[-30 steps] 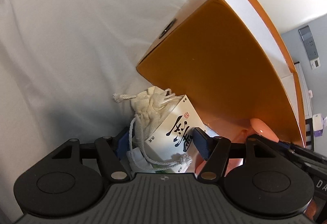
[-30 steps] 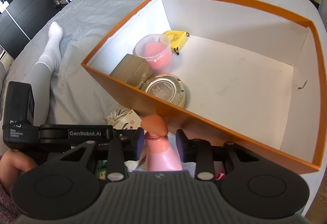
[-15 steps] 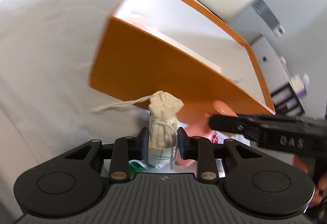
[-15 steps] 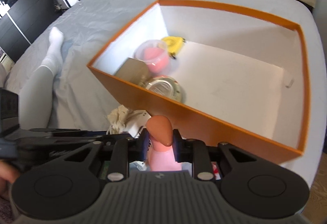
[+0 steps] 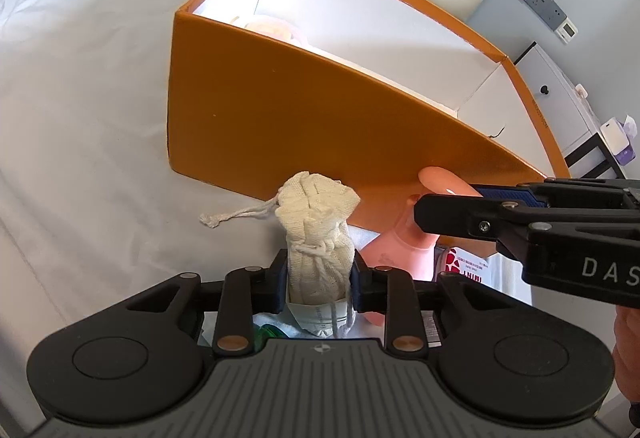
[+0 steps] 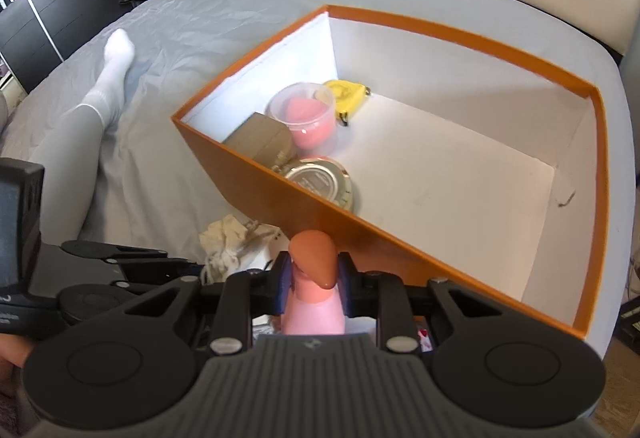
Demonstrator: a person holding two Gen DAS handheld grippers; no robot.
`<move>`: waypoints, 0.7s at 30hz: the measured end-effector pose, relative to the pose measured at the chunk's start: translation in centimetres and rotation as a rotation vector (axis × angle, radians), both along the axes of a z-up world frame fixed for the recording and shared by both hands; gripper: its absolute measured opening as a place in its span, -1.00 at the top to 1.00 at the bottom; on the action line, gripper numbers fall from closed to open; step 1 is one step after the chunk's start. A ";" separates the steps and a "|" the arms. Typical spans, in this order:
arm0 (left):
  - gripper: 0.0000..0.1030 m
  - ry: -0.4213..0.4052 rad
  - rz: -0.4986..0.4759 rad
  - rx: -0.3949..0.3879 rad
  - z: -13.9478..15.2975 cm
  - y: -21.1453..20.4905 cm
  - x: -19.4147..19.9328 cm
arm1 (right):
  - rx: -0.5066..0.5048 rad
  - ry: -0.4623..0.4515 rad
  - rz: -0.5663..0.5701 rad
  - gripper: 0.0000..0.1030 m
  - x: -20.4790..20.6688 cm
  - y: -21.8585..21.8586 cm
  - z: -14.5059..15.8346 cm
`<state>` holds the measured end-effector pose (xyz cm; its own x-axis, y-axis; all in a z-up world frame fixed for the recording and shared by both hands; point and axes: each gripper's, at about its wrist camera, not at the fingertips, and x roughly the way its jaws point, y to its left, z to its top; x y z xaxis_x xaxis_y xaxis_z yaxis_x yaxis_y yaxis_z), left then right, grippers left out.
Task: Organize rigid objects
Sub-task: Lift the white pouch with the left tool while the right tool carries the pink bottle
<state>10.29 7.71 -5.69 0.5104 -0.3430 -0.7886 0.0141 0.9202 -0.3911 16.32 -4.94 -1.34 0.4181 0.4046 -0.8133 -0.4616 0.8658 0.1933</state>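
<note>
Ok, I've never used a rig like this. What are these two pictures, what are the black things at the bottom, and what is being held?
Each picture comes from a camera mounted on a hand-held pair of tongs, looking forward along its fingers. No robot arm; a person holds one in each hand. The left tongs are shut on a boxed item in a cream drawstring bag. The right tongs are shut on a pink bottle. Ahead, on the bed, sits an orange box holding a yellow tape measure, a clear cup with a pink sponge, a round tin and a brown cardboard packet.
</note>
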 end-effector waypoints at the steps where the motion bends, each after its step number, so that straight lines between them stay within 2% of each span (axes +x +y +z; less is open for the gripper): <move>1: 0.41 0.001 0.001 -0.006 0.1 0.1 -0.1 | 0.000 -0.003 0.001 0.59 -0.1 0.0 0.2; 5: 0.42 -0.008 0.009 0.022 1.8 0.7 -0.7 | 0.018 -0.003 0.006 0.64 -0.6 -0.5 1.2; 11: 0.42 -0.073 0.025 -0.020 4.3 1.6 -2.5 | 0.059 -0.052 0.004 0.67 -1.8 -1.6 3.5; 15: 0.42 -0.101 0.042 -0.071 6.3 2.4 -3.4 | 0.106 -0.095 -0.006 0.77 -2.4 -2.4 5.7; 16: 0.42 -0.111 0.041 -0.083 6.9 2.5 -3.5 | 0.121 -0.110 -0.008 1.00 -2.6 -2.6 6.4; 21: 0.42 -0.160 0.030 -0.104 10.0 2.5 -2.3 | 0.185 -0.254 -0.010 1.00 -3.4 -3.8 10.7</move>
<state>7.95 10.18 4.30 0.6376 -0.4009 -0.6578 0.0570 0.8761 -0.4787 12.88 -8.74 9.37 0.6031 0.5312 -0.5951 -0.5073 0.8311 0.2278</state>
